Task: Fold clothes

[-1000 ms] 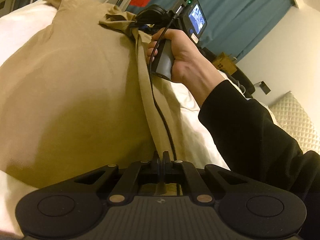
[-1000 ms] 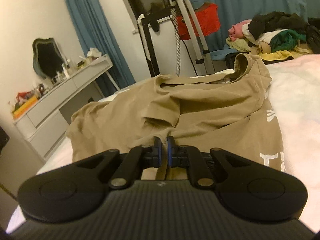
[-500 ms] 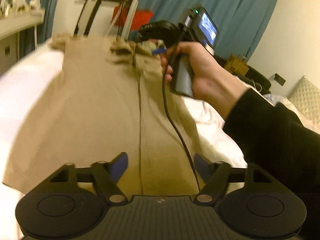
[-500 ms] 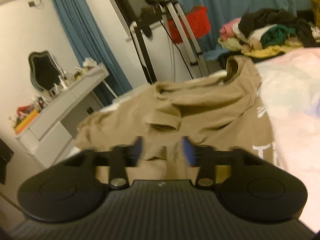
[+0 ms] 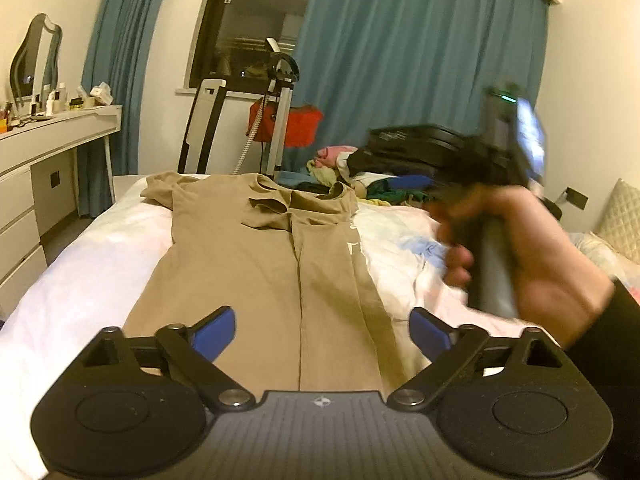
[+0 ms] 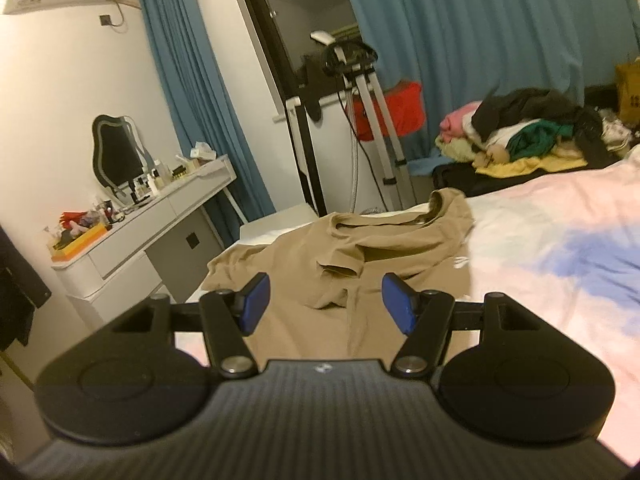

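White bedding covers the bed (image 5: 72, 280), which is taken as the landmark for what follows. Spread lengthwise along the bed is a tan T-shirt (image 5: 248, 272), with its right side folded inward along a straight vertical crease and its collar end toward the far edge of the bed; white lettering on it is seen only in part, cut off by the fold. The left gripper (image 5: 322, 332) is held above the near end of the shirt with its blue-padded jaws spread wide and nothing between them. In the right wrist view the right gripper (image 6: 324, 300) is likewise seen released, its jaws apart over the shirt (image 6: 360, 264), and no cloth is held. To the right of the bed's middle, in the left wrist view, the person's right hand (image 5: 532, 252) is blurred by motion around a grey handle, so its fingers are hard to make out, and the dark sleeve is cut off by the frame edge. Beyond the far end of the bed a pile of clothes (image 6: 528, 132) is seen, its separate garments not distinguishable. Left of the bed stands a white dresser (image 6: 152, 224), whose small items are too small to tell.
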`<state>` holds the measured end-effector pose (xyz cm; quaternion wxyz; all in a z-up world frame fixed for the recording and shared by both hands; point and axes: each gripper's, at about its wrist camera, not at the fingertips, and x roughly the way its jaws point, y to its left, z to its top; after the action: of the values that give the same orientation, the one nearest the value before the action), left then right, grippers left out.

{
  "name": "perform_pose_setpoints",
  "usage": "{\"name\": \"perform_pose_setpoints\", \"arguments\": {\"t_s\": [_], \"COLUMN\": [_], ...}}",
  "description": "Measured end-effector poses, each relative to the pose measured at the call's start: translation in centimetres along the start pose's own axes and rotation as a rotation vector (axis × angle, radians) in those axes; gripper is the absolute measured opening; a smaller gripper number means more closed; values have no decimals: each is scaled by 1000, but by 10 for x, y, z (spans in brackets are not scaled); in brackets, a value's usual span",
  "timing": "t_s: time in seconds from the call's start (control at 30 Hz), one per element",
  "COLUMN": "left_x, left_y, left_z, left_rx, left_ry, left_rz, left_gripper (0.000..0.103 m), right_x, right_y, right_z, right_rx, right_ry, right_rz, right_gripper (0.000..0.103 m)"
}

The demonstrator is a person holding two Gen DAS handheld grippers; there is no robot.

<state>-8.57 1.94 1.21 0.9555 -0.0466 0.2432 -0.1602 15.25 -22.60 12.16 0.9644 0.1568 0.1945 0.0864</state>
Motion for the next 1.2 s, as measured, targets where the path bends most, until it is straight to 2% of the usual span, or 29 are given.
{"name": "perform_pose_setpoints", "arguments": {"t_s": [0.1,0.23,0.53,0.63,0.67,0.7,0.73,0.83,1.0,1.13,1.2], "left_x": [-14,-22,-21,-16,-14,-12,-11,-4,33,80,99], "left_y": [-3,-16,-37,-41,-41,-42,-42,-40,-22,3,14], "left_z": [0,1,24,34,38,43,48,61,74,76,79], "left_rx": [20,50,94,118,122,120,118,108,68,3,-32], "left_ry": [-12,-48,-70,-83,-89,-96,-102,-113,-78,30,56], "left_rz": [25,58,88,133,145,148,152,157,148,140,144], "left_gripper": [98,98,102,103,103,103,103,103,103,103,103], "right_x": [-30,-46,-76,-77,-78,-79,-80,-81,-74,-67,-64], "right_y": [-4,-4,-7,-8,-8,-8,-9,-12,-23,-31,-33], "right_z": [-12,-20,-38,-41,-41,-41,-41,-42,-46,-48,-49], "right_rx": [5,-8,-33,-42,-45,-47,-45,-40,19,75,87], "right_ry": [-18,-41,-88,-94,-100,-107,-116,-113,-80,-60,-61], "right_rz": [-8,-3,12,8,5,3,6,22,12,0,-19], "right_gripper": [65,65,65,65,69,81,86,87,87,87,87]}}
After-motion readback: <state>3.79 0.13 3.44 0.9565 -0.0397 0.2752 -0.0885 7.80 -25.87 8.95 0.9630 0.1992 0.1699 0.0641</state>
